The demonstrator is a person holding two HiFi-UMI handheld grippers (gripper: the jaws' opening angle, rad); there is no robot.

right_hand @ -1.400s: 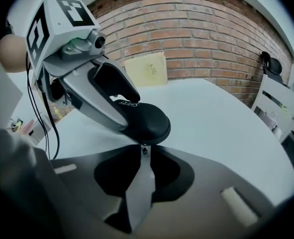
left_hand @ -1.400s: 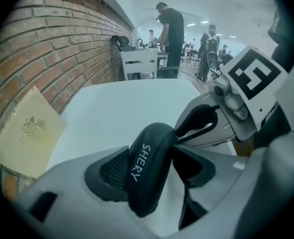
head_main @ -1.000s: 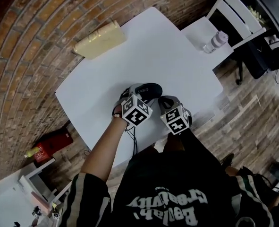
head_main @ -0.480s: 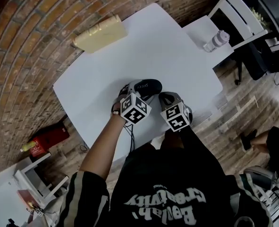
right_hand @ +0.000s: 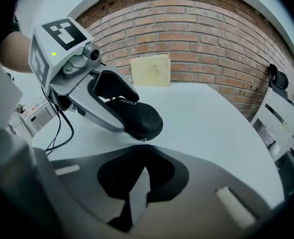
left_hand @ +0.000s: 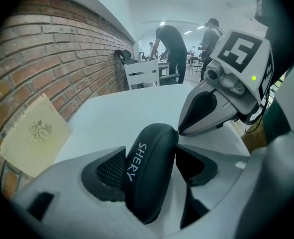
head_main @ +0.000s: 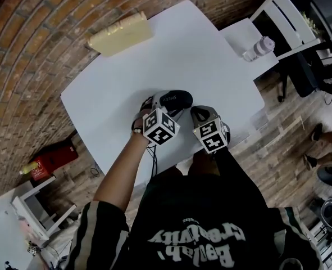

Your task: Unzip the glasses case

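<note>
A black zipped glasses case (head_main: 176, 99) with white lettering lies on the white table (head_main: 199, 61). My left gripper (head_main: 164, 108) is shut on it, and the pads (left_hand: 108, 169) press both long sides of the glasses case (left_hand: 151, 143). The right gripper (head_main: 195, 113) comes in from the right with its tips at the case's near end. Seen from the right gripper view, its jaws are shut on the small metal zipper pull (right_hand: 144, 141) at the rounded end of the glasses case (right_hand: 137, 118). From the left gripper view, the right gripper (left_hand: 179, 131) touches the case's edge.
A pale yellow book (head_main: 119, 35) leans against the brick wall at the table's far side. A white chair (head_main: 283, 16) with a bottle (head_main: 258, 48) stands at the right. A cable hangs off the table's near edge. People (left_hand: 169, 44) stand in the background.
Both grippers and the case keep their places. Only the head view has shifted slightly.
</note>
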